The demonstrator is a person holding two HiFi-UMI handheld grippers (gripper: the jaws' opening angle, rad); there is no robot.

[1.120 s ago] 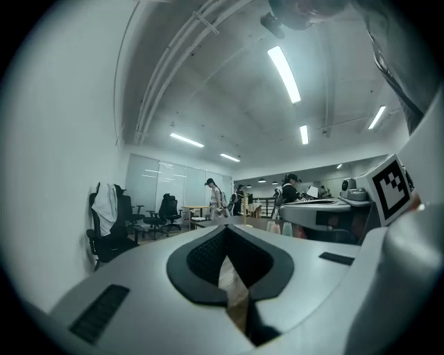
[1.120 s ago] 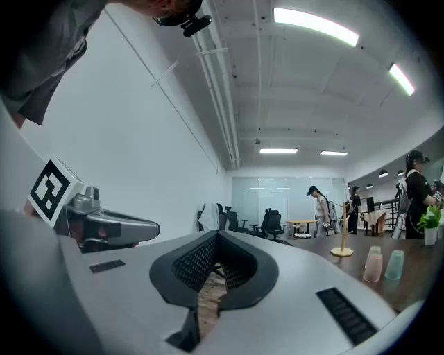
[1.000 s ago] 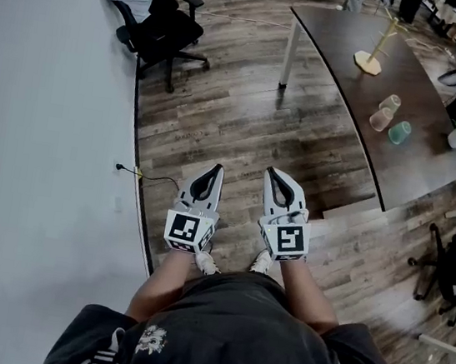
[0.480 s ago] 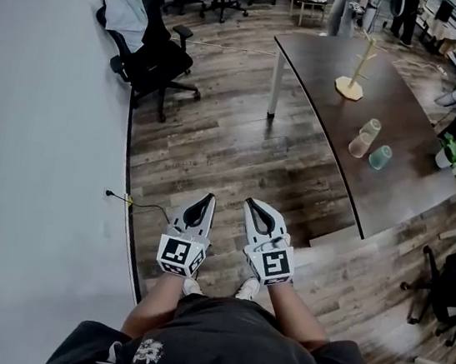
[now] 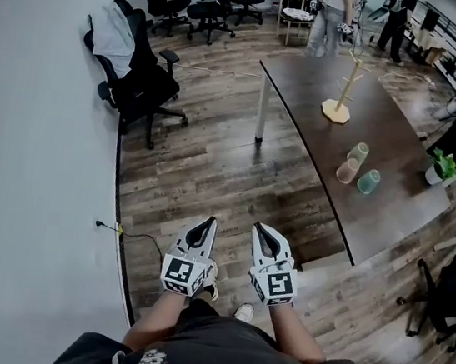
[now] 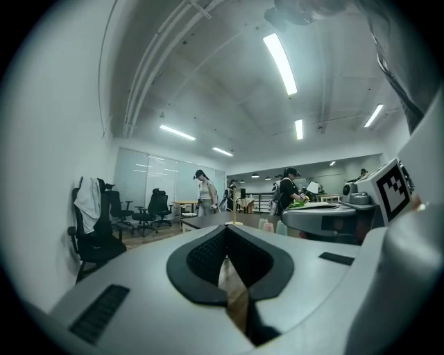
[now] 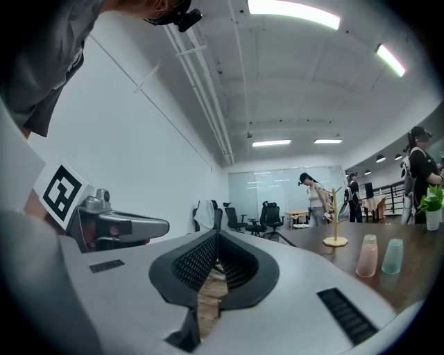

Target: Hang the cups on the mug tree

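Observation:
The wooden mug tree point(image 5: 343, 88) stands on the far part of a dark table point(image 5: 305, 83). Three cups stand together nearer the table's right edge: a clear one point(image 5: 358, 152), a pink one point(image 5: 347, 170) and a teal one point(image 5: 369, 182). My left gripper point(image 5: 209, 223) and right gripper point(image 5: 260, 228) are held side by side over the wooden floor, well short of the table. Both are shut, with nothing between the jaws. The right gripper view shows the mug tree point(image 7: 336, 222), the pink cup point(image 7: 365, 256) and the teal cup point(image 7: 392, 256) ahead on the right.
A white wall runs along the left, with a socket and cable point(image 5: 120, 227) at its foot. A black office chair point(image 5: 145, 81) with a pale garment over its back stands by it. People point(image 5: 328, 19) stand beyond the table. A potted plant point(image 5: 441, 165) and another chair point(image 5: 449, 288) are at the right.
The person has stepped forward across the floor, so the table, cups and mug tree sit lower and further left in the head view. Both grippers stay shut, side by side.

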